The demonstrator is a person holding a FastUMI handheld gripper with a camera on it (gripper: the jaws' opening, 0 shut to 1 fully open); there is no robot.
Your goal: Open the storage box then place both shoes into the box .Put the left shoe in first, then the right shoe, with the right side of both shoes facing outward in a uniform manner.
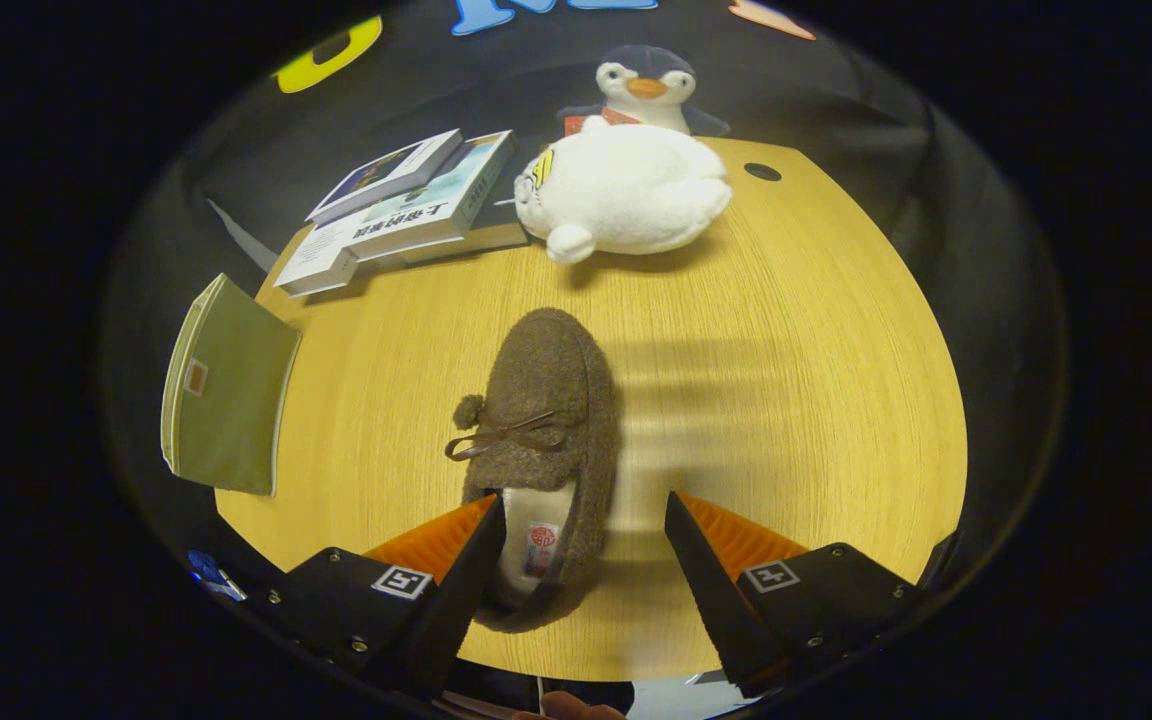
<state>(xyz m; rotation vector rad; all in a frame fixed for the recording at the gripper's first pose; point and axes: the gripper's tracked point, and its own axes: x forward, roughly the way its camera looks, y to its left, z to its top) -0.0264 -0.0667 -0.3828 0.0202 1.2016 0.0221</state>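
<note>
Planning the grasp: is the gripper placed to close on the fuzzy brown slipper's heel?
Probably yes: the gripper is open and the fuzzy brown slipper has its heel end between the fingers, beside the left one, with bare wooden table on the other side.

On the bench (786,400), the shoe (541,440) lies mid-surface with its heel between the parted jaws, the plush penguin (626,185) beyond it, stacked books (406,210) beyond-left, and a folder (226,390) to its left.
</note>
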